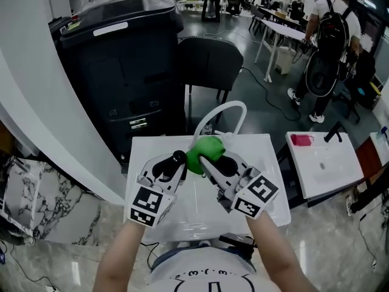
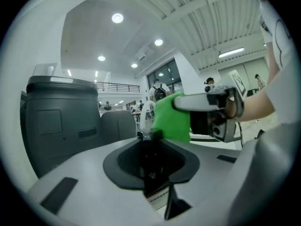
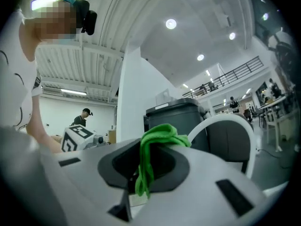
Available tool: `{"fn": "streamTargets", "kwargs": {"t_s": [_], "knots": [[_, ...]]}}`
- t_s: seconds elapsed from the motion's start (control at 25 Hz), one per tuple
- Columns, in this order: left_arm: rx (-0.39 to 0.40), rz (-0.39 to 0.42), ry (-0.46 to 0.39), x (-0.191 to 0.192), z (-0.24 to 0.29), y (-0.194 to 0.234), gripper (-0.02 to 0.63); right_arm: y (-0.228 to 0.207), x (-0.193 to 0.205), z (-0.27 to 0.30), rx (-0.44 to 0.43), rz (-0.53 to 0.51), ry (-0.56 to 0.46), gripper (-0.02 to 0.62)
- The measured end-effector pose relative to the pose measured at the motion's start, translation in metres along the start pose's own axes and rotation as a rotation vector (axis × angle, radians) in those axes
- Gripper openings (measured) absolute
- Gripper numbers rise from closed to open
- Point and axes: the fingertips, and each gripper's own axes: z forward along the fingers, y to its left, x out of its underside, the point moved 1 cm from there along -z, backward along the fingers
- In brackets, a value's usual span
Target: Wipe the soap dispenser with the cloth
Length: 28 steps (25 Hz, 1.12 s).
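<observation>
1. My left gripper [image 1: 172, 166] was clenched on the soap dispenser [image 2: 151, 161], held above the surface [image 1: 267, 163];
2. My right gripper [image 1: 209, 163] gripped the green cloth [image 1: 205, 151], bunched just right of the dispenser's top, seemingly touching it

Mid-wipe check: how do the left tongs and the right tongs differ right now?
Left tongs grip the dark, rigid soap dispenser; right tongs grip the soft green cloth. The dispenser's top pokes out at the tips of the left tongs, while the cloth bunches over the right tongs and droops between them. Both are shut on their load, angled toward each other above the white surface.
</observation>
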Motion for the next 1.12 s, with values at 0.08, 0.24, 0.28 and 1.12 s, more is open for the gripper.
{"fn": "streamTargets", "kwargs": {"t_s": [0.08,0.24,0.28,1.12], "knots": [[0.029,0.047,0.032,0.003,0.004,-0.013,0.094,-0.002,0.001,0.009,0.009,0.008,0.013,0.049],[0.043,0.107,0.097,0.010,0.013,-0.030,0.094,0.015,0.024,0.027,-0.042,0.086,0.095,0.049],[0.042,0.109,0.114,0.013,0.015,-0.031,0.094,0.021,0.029,0.029,-0.063,0.121,0.110,0.049],[-0.201,-0.134,-0.024,0.039,-0.020,0.019,0.094,0.005,0.058,-0.017,-0.001,0.133,0.241,0.050]]}}
